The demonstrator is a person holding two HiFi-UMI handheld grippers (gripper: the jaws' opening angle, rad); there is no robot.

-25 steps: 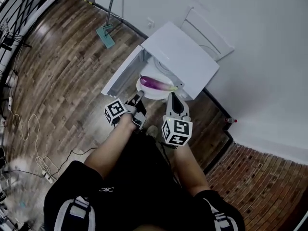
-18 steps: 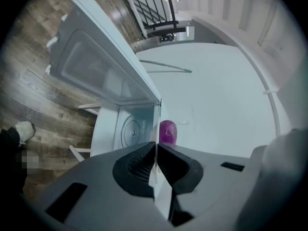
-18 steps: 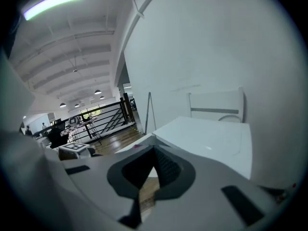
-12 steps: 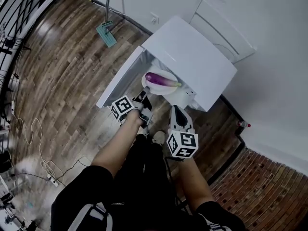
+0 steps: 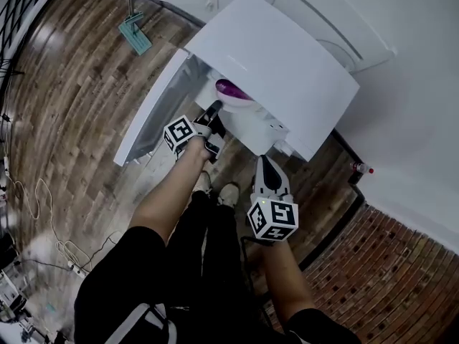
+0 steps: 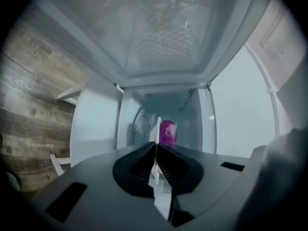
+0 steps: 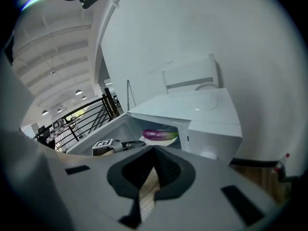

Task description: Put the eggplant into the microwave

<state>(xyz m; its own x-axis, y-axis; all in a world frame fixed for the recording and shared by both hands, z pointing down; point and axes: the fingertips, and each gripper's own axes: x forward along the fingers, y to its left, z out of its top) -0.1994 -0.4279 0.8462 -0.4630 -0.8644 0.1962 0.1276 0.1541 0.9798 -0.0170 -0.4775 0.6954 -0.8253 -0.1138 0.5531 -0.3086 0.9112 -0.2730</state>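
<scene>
Item: eggplant (image 7: pixel 157 134) on plate (image 7: pixel 153 141), at microwave (image 7: pixel 202 114) mouth.
My left fingers (image 6: pixel 140 161) pinch the plate rim; right fingers (image 7: pixel 169 167) closed, empty. I should hold it level, slide fully in.

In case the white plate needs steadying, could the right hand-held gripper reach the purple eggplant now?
Probably yes: the white microwave's door stands open, and the purple eggplant lies in clear view of the right hand-held gripper, nothing between.

Wooden plank floor (image 5: pixel 79 84) runs to a white wall (image 5: pixel 423 84) with dark skirting (image 5: pixel 343 147); brick-patterned flooring (image 5: pixel 401 278) fills the lower right corner. A green-headed mop (image 5: pixel 135 33) stands near a wall socket (image 5: pixel 210 2), cables (image 5: pixel 43 213) trail at the left, and a black railing (image 7: pixel 89 112) shows under ceiling lights (image 7: pixel 78 92).
</scene>
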